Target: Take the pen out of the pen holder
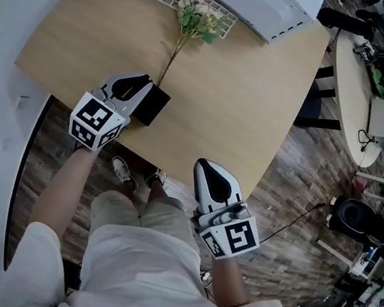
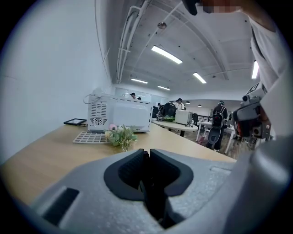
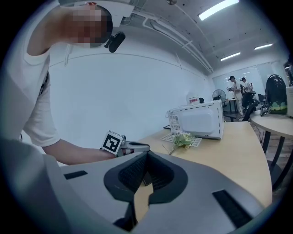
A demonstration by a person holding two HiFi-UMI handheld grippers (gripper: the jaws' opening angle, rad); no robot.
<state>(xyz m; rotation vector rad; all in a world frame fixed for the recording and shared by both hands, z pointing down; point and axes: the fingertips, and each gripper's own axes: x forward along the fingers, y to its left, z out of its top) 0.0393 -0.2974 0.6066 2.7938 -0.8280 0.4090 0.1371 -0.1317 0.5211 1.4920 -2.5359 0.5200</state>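
- Black pen holder (image 1: 153, 108) sat at the table (image 1: 243, 107) near edge. A flower-topped stem (image 1: 171, 55) ran from it; I took that for the pen.
- Judged it light, thin and bendy. Best pinched low on the stem.
- Left gripper (image 1: 144, 82): jaws together against the holder, nothing visibly held.
- Right gripper (image 1: 208, 167): jaws together, empty, off the table.

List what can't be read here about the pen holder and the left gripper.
- Inside of the pen holder: in the head view it is dark, small and partly under the left gripper.
- Lower end of the flower stem: in the head view it is lost against the holder, so whether it stands inside is unclear.
- Left gripper view: the jaws are closed at the tips and dark below them, so whether anything is pinched is unclear.
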